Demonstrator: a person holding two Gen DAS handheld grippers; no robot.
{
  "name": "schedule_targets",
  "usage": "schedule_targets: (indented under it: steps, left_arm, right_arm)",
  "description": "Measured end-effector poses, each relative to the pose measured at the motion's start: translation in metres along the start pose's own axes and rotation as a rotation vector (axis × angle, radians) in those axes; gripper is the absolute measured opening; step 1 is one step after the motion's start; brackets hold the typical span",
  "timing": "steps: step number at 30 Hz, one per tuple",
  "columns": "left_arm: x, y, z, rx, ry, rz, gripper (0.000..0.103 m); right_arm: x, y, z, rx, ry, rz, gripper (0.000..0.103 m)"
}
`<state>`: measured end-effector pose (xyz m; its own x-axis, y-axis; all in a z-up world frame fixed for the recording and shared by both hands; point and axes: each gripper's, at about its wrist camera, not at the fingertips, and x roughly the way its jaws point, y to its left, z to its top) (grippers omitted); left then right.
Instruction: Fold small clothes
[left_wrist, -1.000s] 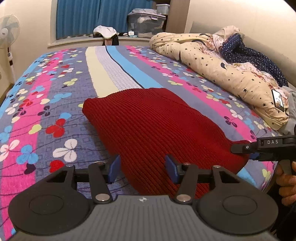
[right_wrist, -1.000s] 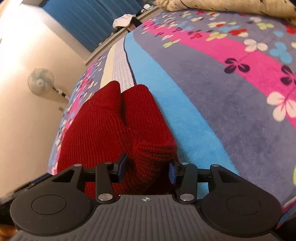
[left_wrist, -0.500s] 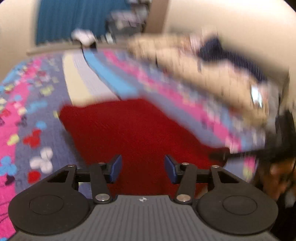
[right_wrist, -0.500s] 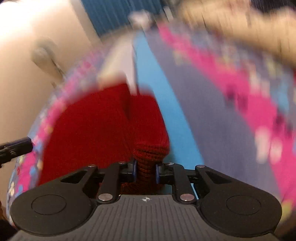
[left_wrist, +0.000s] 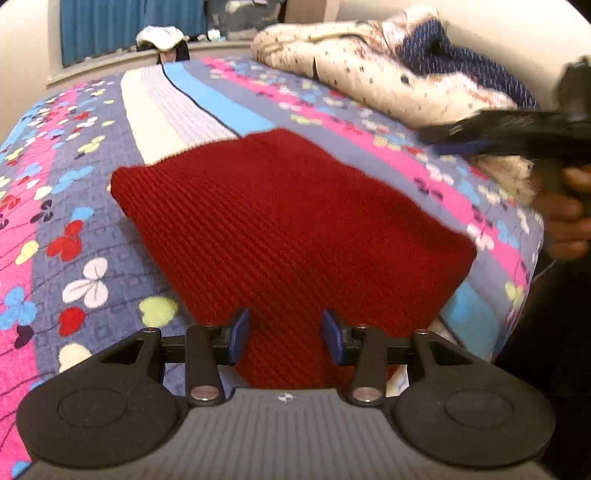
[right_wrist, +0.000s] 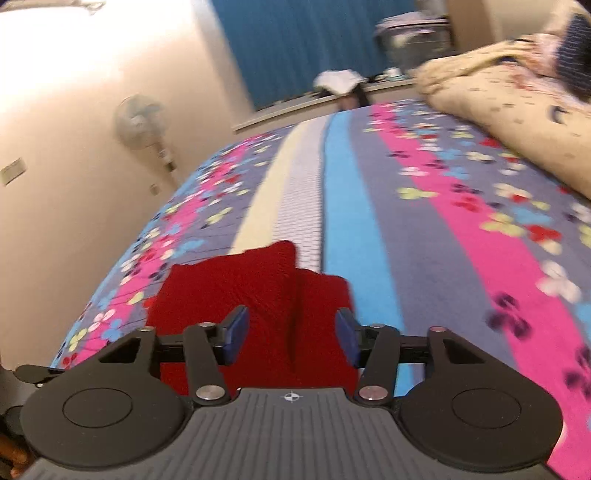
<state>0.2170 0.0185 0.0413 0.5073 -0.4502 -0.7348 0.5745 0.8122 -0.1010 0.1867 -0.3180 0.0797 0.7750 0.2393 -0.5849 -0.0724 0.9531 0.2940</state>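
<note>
Red knit, 1 folded sweater (left_wrist: 280, 229) on the striped floral bedspread (left_wrist: 66, 206), lying just ahead of both tools. 2 grippers up: left gripper (left_wrist: 284, 336) spread wide, grasping nothing; right gripper (right_wrist: 291, 336) equally wide, released, blue pads (right_wrist: 236, 332) flanking the sweater's near edge.

bedspread (right_wrist: 424, 236) bare beyond red knit (left_wrist: 280, 221), rumpled quilt (left_wrist: 369, 74) along right edge

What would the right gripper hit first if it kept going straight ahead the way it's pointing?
Most likely the red knit garment lying just ahead of the open right gripper, then the floral bedspread; depth is uncertain.
</note>
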Motion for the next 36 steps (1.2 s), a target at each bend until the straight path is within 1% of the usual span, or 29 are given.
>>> schedule_targets:
  steps: [1,3,6,8,11,13,14,15,16,17,18,19,20,21,22,23,24,25,26,27,29,31,32,34,35,36]
  left_arm:
    - [-0.002,0.003,0.001,-0.016,-0.015,-0.004,0.049]
    - [-0.005,0.005,0.004,-0.04,-0.035,-0.001,0.049]
    - [-0.007,0.011,0.008,-0.068,-0.066,0.005,0.049]
    - [-0.009,0.015,0.01,-0.087,-0.093,0.016,0.049]
    - [-0.011,0.024,0.014,-0.133,-0.124,0.038,0.049]
    - [-0.012,0.028,0.016,-0.161,-0.141,0.039,0.049]
    - [-0.012,0.029,0.018,-0.167,-0.145,0.042,0.049]
    - [-0.012,0.03,0.019,-0.169,-0.148,0.046,0.049]
    - [-0.012,0.029,0.019,-0.17,-0.15,0.047,0.049]
    - [-0.011,0.029,0.02,-0.168,-0.153,0.046,0.049]
    - [-0.011,0.028,0.021,-0.164,-0.157,0.045,0.049]
    - [-0.012,0.027,0.021,-0.158,-0.164,0.045,0.049]
    - [-0.012,0.026,0.022,-0.154,-0.171,0.042,0.049]
    - [-0.013,0.024,0.023,-0.151,-0.176,0.04,0.049]
    - [-0.011,0.025,0.023,-0.149,-0.174,0.037,0.049]
    - [-0.009,0.023,0.023,-0.143,-0.162,0.034,0.049]
    - [-0.003,0.022,0.022,-0.132,-0.133,0.04,0.049]
    - [0.005,0.02,0.021,-0.112,-0.084,0.062,0.051]
    - [0.011,0.018,0.018,-0.1,-0.056,0.079,0.052]
    - [0.014,0.018,0.017,-0.101,-0.044,0.085,0.051]
    - [0.01,0.02,0.018,-0.117,-0.061,0.077,0.051]
    - [0.006,0.023,0.017,-0.135,-0.078,0.079,0.051]
    - [0.003,0.024,0.017,-0.139,-0.093,0.079,0.051]
    - [-0.005,0.022,0.017,-0.137,-0.133,0.063,0.051]
    - [-0.009,0.021,0.019,-0.137,-0.15,0.051,0.051]
    - [-0.011,0.021,0.02,-0.137,-0.163,0.035,0.051]
  right_arm:
    - [0.013,0.0,0.005,-0.01,0.016,0.011,0.063]
    - [0.038,-0.001,0.009,-0.003,0.044,0.029,0.063]
    - [0.075,-0.008,0.011,0.096,0.119,0.043,0.063]
    - [0.094,-0.012,0.013,0.165,0.15,0.065,0.064]
    - [0.116,-0.011,0.01,0.192,0.194,0.068,0.066]
    - [0.126,-0.009,0.008,0.215,0.208,0.091,0.068]
    - [0.128,-0.005,0.008,0.202,0.201,0.092,0.056]
    - [0.128,-0.002,0.008,0.183,0.191,0.101,0.048]
    - [0.127,0.002,0.009,0.162,0.177,0.104,0.036]
    - [0.123,0.006,0.011,0.133,0.148,0.095,0.021]
    - [0.119,0.008,0.013,0.117,0.122,0.099,0.02]
    - [0.111,0.008,0.016,0.121,0.08,0.113,0.016]
    - [0.102,0.006,0.019,0.142,0.031,0.136,0.015]
    - [0.093,0.003,0.022,0.159,-0.013,0.157,0.015]
    - [0.088,0.002,0.022,0.156,-0.031,0.147,0.015]
    - [0.088,0.001,0.021,0.14,-0.019,0.107,0.015]
    - [0.094,0.0,0.017,0.105,0.03,0.042,0.016]
    - [0.102,-0.001,0.01,0.076,0.096,-0.009,0.019]
    - [0.108,-0.002,0.005,0.074,0.141,-0.015,0.027]
    - [0.108,-0.004,0.004,0.082,0.149,-0.004,0.029]
    - [0.099,-0.003,0.005,0.069,0.123,-0.014,0.037]
    - [0.084,-0.002,0.005,0.043,0.081,-0.039,0.039]
    - [0.074,-0.001,0.006,0.029,0.05,-0.025,0.039]
    - [0.058,0.0,0.008,-0.008,0.007,0.044,0.039]
    - [0.051,0.002,0.007,-0.036,0.002,0.088,0.039]
    - [0.047,0.005,0.004,-0.07,0.016,0.128,0.039]
